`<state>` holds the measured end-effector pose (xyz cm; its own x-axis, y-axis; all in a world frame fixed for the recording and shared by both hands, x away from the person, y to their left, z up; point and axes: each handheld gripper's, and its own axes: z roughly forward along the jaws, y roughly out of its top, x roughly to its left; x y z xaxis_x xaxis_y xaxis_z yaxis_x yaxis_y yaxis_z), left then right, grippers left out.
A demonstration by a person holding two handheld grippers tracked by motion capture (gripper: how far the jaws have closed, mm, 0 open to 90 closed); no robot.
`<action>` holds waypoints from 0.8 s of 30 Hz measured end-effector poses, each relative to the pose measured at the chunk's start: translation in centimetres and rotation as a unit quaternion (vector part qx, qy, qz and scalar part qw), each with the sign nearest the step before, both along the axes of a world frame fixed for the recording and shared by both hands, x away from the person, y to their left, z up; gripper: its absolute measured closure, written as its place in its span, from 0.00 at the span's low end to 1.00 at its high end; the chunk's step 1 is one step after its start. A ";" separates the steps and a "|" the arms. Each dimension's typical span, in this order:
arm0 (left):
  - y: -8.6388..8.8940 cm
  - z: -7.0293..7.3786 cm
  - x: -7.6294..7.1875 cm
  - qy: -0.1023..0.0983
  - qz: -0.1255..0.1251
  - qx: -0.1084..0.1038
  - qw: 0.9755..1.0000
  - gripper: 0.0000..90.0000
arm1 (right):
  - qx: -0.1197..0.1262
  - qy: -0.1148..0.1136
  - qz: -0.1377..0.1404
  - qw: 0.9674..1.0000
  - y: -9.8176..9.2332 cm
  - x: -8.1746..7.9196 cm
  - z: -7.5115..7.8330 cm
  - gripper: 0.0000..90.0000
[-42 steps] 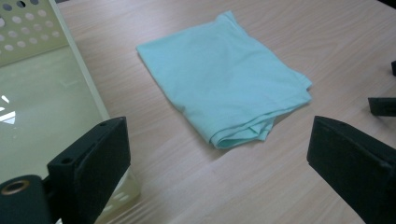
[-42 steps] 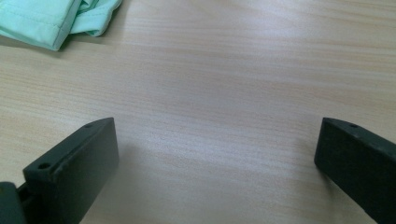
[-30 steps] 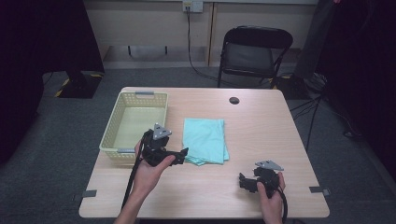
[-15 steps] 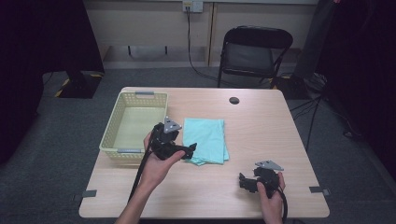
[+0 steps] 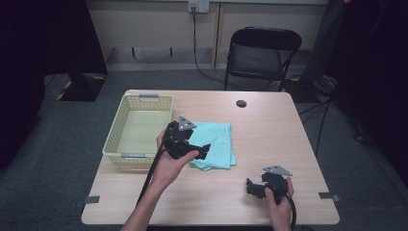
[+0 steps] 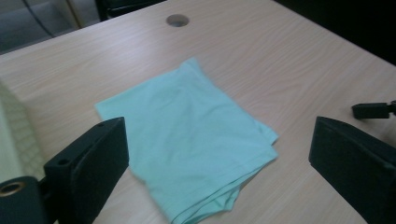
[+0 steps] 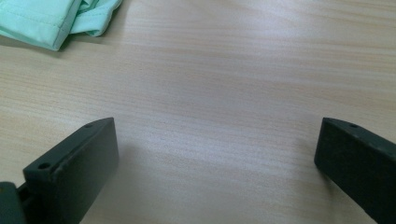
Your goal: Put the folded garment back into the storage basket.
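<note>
Two grippers spread wide, left gripper (image 5: 204,150) poised over folded mint-green cloth (image 6: 187,140), clasping nothing, right gripper (image 5: 251,187) empty above bare wooden counter (image 7: 224,79).

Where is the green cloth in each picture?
High view: the folded green cloth lies mid-table, right of the basket, partly behind the left gripper.
Left gripper view: the cloth sits in the middle, between the open jaws.
Right gripper view: its corner peeks in top left.
Shared landmark: the wooden table.
</note>
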<state>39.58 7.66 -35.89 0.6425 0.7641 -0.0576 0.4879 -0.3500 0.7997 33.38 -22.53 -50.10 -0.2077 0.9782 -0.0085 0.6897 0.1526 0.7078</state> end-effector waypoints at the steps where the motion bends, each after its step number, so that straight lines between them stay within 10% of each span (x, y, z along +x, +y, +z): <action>1: -0.4 -0.1 0.2 0.004 -0.001 0.001 1.000 0.05 | 0.000 0.000 0.000 1.000 0.0 0.0 0.0 0.00; 6: -2.1 -0.4 1.1 -0.006 -0.005 0.032 0.999 0.05 | 0.000 0.000 0.000 1.000 0.0 0.0 0.0 0.00; 24: -3.9 -3.0 5.2 0.010 0.014 0.017 1.000 0.07 | 0.000 0.000 0.000 1.000 0.0 0.0 0.0 0.00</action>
